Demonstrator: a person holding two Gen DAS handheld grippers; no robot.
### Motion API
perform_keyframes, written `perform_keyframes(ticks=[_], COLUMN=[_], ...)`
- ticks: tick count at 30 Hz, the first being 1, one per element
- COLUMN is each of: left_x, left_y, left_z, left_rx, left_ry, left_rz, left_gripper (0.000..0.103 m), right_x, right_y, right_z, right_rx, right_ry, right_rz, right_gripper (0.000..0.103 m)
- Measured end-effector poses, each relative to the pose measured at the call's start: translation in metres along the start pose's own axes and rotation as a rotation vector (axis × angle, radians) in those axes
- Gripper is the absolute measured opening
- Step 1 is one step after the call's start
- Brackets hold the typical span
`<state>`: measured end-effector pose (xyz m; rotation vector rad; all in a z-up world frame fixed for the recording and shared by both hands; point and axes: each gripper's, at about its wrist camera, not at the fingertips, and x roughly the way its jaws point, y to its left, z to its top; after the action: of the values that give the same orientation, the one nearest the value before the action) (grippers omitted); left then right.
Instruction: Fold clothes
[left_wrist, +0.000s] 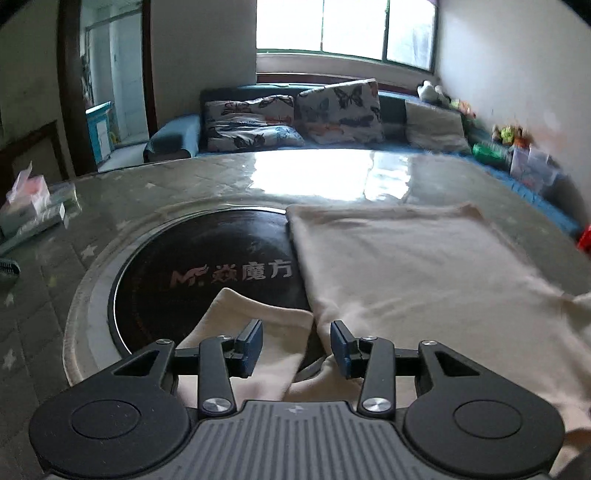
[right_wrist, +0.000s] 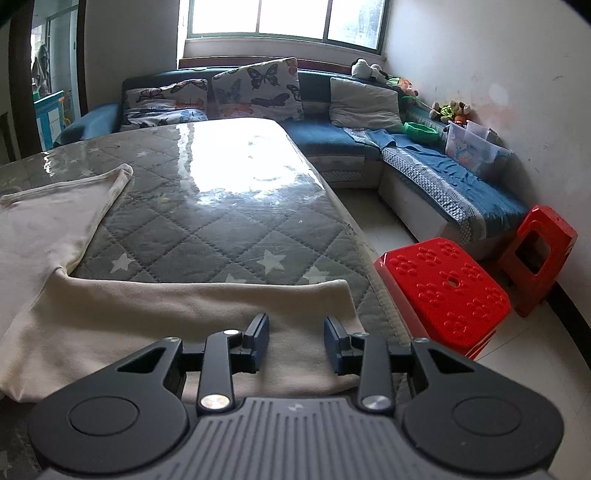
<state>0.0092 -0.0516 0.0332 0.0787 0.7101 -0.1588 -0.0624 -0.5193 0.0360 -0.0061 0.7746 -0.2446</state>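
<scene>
A: Garment (left_wrist: 424, 266), cream, one item, lying spread on the quilted surface (right_wrist: 207, 229). One edge is overlapping the dark round cooktop (left_wrist: 207, 266) set into that surface. One sleeve (left_wrist: 258, 332) is trailing over the cooktop's near rim; the other sleeve (right_wrist: 207, 314) is stretching toward the surface's right edge.

B: Claws?

A: Left claw (left_wrist: 296, 341) is hovering with its fingers apart, either side of the seam where the sleeve is meeting the body; cloth is sitting between the pads but they are not pressing on it. Right claw (right_wrist: 295, 341) is also standing apart over the far sleeve, gripping nothing.

B: Risks?

A: Judging only from this:
- The left claw is sitting over two layers, so closing here is likely catching the body along with the sleeve and dragging the whole garment.
- The right sleeve's cuff is lying near the surface's edge, above a red stool (right_wrist: 443, 291); a careless pull is risking it sliding off.
- The glossy cover on the surface is looking slippery, so cloth could be shifting under a one-sided tug and skewing the fold.

B: Other stock?

A: Small boxes (left_wrist: 33, 210) at the far left of the surface, well apart from the garment.
</scene>
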Motion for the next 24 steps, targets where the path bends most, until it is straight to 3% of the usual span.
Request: perform_keyframes(ticks=[6, 11, 21, 24], left_x=[0.016, 0.019, -0.054, -0.068], left_y=[0.0, 0.003, 0.086, 0.108], left_z=[-0.007, -0.01, -0.009, -0.028], left_rx=[0.001, 0.02, -0.216, -0.254], left_ry=[0.027, 0.004, -0.209, -0.219], left_rz=[-0.002, 0.037, 0.125, 0.148], left_gripper=[0.036, 0.007, 0.006, 0.006], right_x=[0.0, 0.002, 0.003, 0.003], right_y=[0.001, 0.002, 0.006, 0.007], right_z=[0.0, 0.002, 0.004, 0.004], right_rx=[-0.007, -0.01, -0.032, -0.032], right_ry=[0.001, 0.003, 0.01, 0.01], right_rz=[-0.007, -0.014, -0.035, -0.045], right_gripper=[0.034, 0.035, 0.036, 0.039])
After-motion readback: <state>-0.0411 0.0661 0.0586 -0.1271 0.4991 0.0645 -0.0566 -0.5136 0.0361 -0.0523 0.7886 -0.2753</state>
